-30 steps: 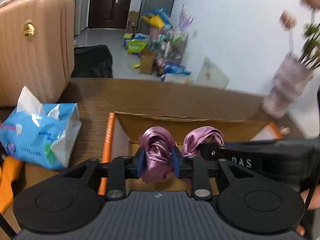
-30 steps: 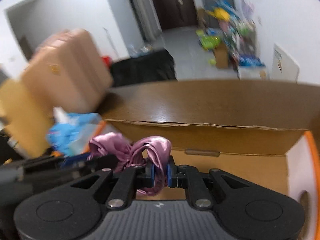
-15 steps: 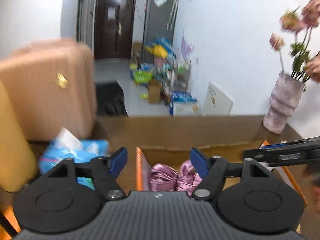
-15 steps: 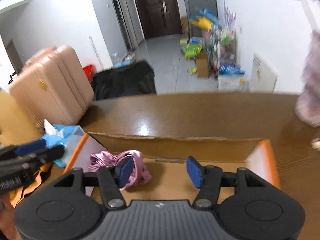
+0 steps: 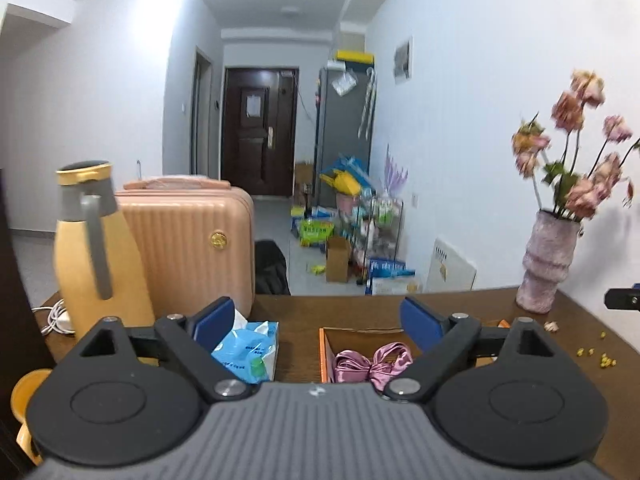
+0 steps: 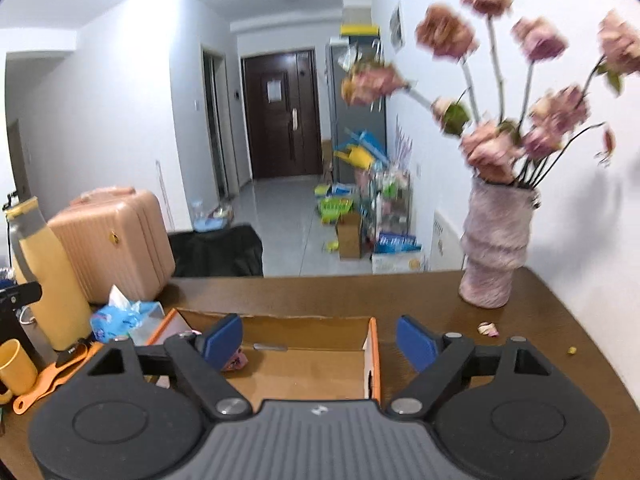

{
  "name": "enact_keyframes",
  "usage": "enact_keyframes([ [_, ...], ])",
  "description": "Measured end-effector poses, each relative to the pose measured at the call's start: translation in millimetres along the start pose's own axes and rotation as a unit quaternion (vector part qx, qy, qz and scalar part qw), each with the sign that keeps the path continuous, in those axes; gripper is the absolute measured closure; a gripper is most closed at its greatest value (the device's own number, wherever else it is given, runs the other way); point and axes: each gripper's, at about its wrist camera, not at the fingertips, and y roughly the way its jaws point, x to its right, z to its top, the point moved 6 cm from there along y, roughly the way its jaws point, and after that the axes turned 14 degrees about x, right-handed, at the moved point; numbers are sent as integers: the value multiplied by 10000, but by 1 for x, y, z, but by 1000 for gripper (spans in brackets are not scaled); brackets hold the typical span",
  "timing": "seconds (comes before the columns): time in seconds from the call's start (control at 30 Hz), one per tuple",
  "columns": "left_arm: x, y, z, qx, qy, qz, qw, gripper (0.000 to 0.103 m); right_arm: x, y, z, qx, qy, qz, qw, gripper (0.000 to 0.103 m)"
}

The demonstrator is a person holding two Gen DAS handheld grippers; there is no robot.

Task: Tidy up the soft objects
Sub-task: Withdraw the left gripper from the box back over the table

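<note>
Left gripper [image 5: 318,322] and right gripper [image 6: 319,340] jaws just opened wide, empty; crumpled pink satin cloth [image 5: 370,366] lies lower centre inside orange-edged cardboard box [image 5: 325,354].

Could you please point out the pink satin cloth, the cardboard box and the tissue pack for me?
pink satin cloth [image 5: 372,366], left wrist view, its knotted middle.
cardboard box [image 6: 370,356], right wrist view, orange right wall.
tissue pack [image 5: 250,350], left wrist view, blue wrapper front.

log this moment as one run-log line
left gripper: jaws just opened, empty | right gripper: jaws just opened, empty | pink satin cloth: lying in cardboard box, released
</note>
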Motion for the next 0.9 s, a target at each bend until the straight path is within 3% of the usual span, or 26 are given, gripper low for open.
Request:
enact_keyframes([
  [0.07,-7,-37,-7,308,-20,109,9995,8,-4,-43,-8,506,-141,-96,9986,18],
  [0.17,-10,-96,-30,598,169,25,9981,6,-18,-107,-35,1100,-460,140,9928,15],
  [0.33,-5,-177,-69,825,392,-135,9957,3,-36,-180,-83,1335,-536,261,9893,15],
  [0.47,-7,-226,-93,913,131,0,9957,1,-44,-219,-119,1406,-433,77,9891,15],
  [0.6,-1,-253,-122,699,159,-30,9974,1,-56,-250,-160,1322,-371,-73,9905,15],
  [0.7,8,-261,-137,553,267,-331,9976,1,-62,-264,-180,1292,-129,-22,9915,15],
  [0.9,20,-266,-136,642,531,-445,9955,1,-71,-261,-202,1030,-153,56,9945,15],
])
